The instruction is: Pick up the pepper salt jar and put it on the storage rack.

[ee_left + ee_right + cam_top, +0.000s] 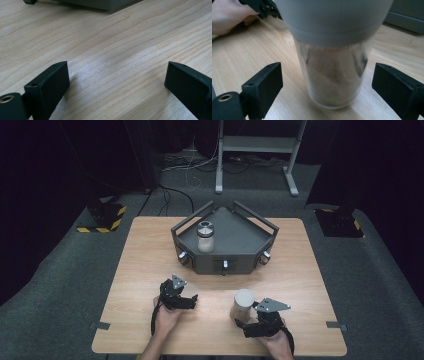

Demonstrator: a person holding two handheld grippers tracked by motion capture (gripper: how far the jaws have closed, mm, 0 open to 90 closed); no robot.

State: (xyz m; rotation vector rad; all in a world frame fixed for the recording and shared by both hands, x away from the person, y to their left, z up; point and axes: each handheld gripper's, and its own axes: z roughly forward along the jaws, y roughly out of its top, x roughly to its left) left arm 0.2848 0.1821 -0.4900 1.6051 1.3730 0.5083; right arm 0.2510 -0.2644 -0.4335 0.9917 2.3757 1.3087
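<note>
A clear jar [243, 304] with a grey lid and brownish contents stands upright on the wooden table [150, 250] at the front right. My right gripper [246, 316] sits just behind it, open, and in the right gripper view the jar [334, 75] stands between the wide jaws of the right gripper [328, 72], with a gap on each side. My left gripper [189, 299] rests at the front left, and in its own view the left gripper [117, 72] is open over bare wood. A second jar [205, 236] stands in the dark tray [240, 227].
The dark angular tray with raised rails and front knobs sits at the table's far middle; its edge shows in the left gripper view [100, 3] and in the right gripper view [407, 17]. A hand [227, 17] holds the left gripper [262, 7] beyond the jar.
</note>
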